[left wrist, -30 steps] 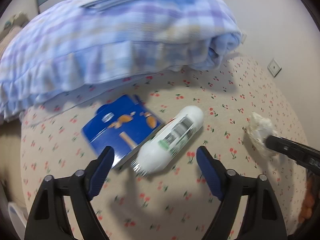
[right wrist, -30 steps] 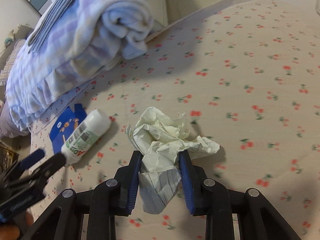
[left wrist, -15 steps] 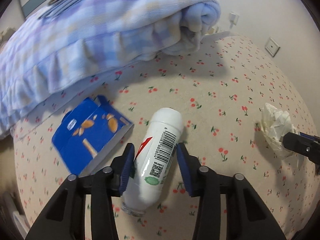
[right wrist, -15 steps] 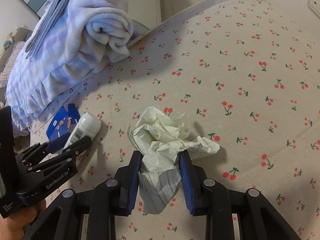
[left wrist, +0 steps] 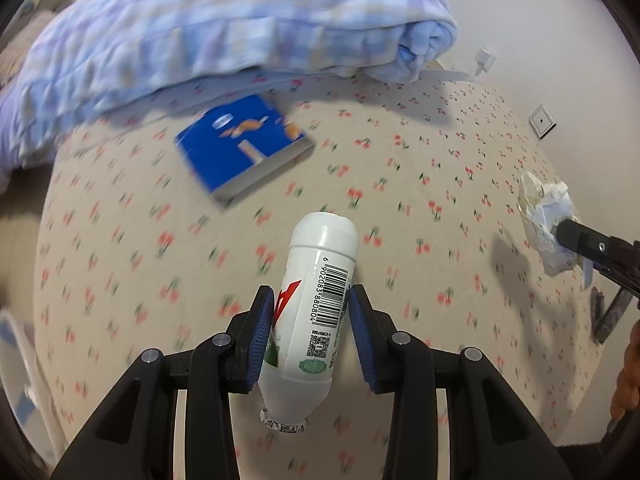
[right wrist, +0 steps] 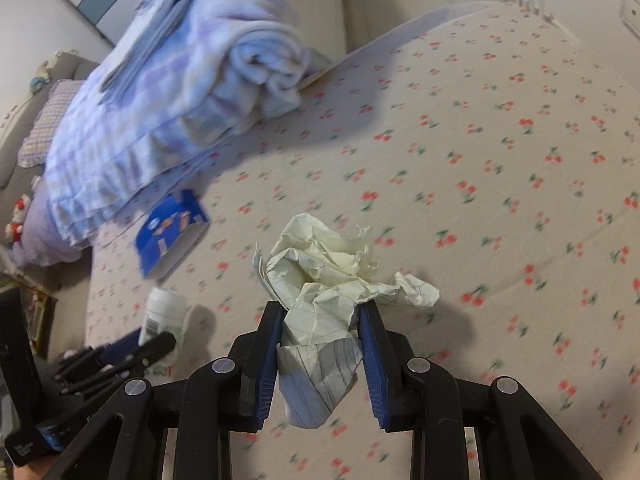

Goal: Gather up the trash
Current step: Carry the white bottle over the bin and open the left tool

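Observation:
My left gripper [left wrist: 310, 316] is shut on a white plastic bottle [left wrist: 316, 300] with a barcode label, held above the cherry-print bed sheet [left wrist: 400, 184]. The bottle also shows in the right wrist view [right wrist: 162, 314] at the lower left, in the left gripper [right wrist: 136, 350]. My right gripper [right wrist: 322, 332] is shut on a crumpled ball of lined paper [right wrist: 332, 276], lifted above the sheet. The paper also shows in the left wrist view [left wrist: 546, 216] at the right. A flat blue carton [left wrist: 240, 146] lies on the sheet beyond the bottle; it also shows in the right wrist view [right wrist: 170, 230].
A folded blue checked blanket [left wrist: 224, 28] lies along the far side of the bed, also in the right wrist view [right wrist: 188, 92]. A wall with a socket plate [left wrist: 541, 121] rises at the right. The bed edge drops off at the left [left wrist: 24, 240].
My left gripper closed on the bottle and lifted it off the sheet, away from the blue carton. My right gripper rose with the crumpled paper still held.

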